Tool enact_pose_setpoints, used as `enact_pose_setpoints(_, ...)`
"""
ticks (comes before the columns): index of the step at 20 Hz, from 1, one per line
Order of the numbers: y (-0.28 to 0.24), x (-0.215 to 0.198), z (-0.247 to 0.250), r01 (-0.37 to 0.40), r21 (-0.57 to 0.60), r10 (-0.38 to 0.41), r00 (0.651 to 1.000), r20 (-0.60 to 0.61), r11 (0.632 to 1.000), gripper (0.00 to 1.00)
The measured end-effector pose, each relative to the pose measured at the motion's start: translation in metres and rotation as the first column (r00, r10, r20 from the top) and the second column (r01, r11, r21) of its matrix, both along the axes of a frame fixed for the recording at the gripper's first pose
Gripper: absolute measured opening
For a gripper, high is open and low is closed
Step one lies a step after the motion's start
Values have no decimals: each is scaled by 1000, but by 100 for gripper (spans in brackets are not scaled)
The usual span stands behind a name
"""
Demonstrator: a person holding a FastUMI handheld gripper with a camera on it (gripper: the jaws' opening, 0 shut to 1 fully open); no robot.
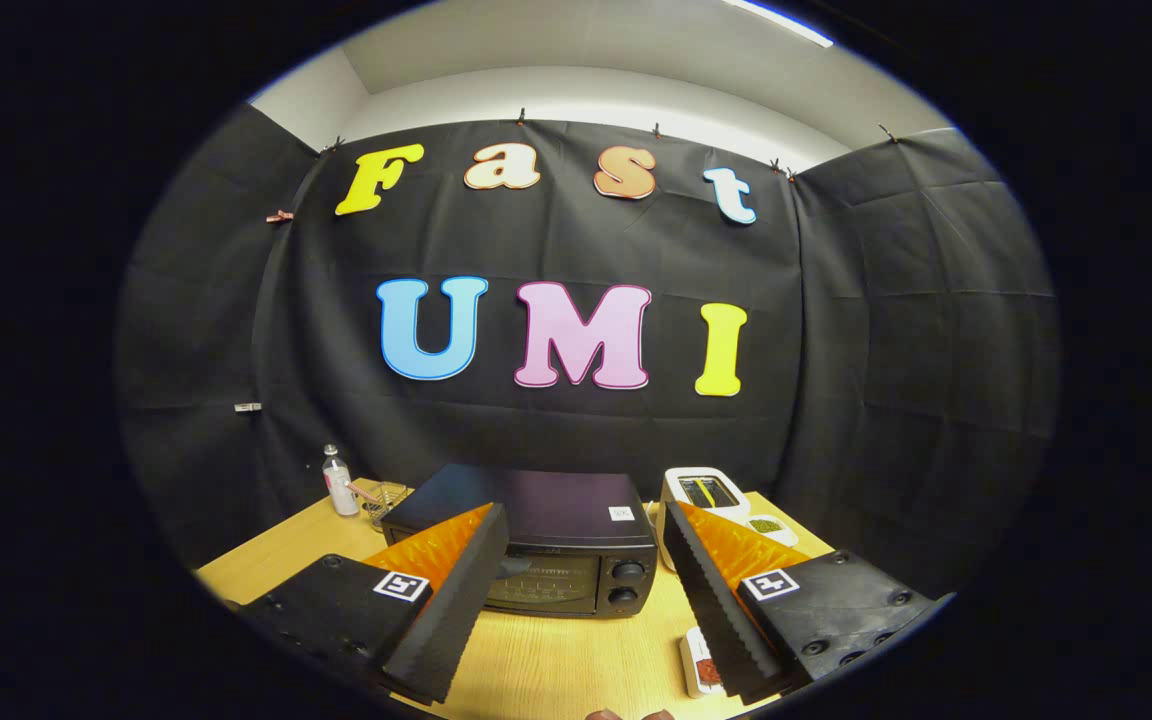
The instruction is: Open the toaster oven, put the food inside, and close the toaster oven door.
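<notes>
A black toaster oven [546, 545] stands on the wooden table [556, 660], just ahead of my fingers, with its glass door shut and two knobs [626, 582] on its right side. My gripper [584, 560] is open and held above the table, one finger on each side of the oven front, nothing between them. A small white packet with a red mark [701, 662] lies on the table by the right finger [711, 590]; I cannot tell whether it is the food.
A white toaster [704, 492] stands right of the oven, with a small white dish of green bits [766, 526] beside it. A clear bottle [339, 482] and a wire basket [386, 497] sit at the back left. Black cloth walls close in the table.
</notes>
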State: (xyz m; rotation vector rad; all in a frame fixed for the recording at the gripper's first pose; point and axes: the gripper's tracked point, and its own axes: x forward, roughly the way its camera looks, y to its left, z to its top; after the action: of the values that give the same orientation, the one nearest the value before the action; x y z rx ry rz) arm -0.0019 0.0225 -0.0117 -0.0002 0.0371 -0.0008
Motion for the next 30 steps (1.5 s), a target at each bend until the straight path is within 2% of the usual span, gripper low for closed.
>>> enact_pose_setpoints(7,9,9,-26,16,21,-15,997,-75,1000,97)
enact_pose_setpoints(12,35,45,-25,-1,27,3,996,-86,1000,98)
enact_pose_setpoints(17,61,82,-48,-13,36,19,988,-156,999,98)
enact_pose_setpoints(23,86,110,-99,-34,22,39,962,-271,999,98)
enact_pose_setpoints(27,96,122,-131,-53,-39,37,941,-335,998,98)
enact_pose_setpoints(30,96,131,-138,-29,-6,25,938,-347,1000,98)
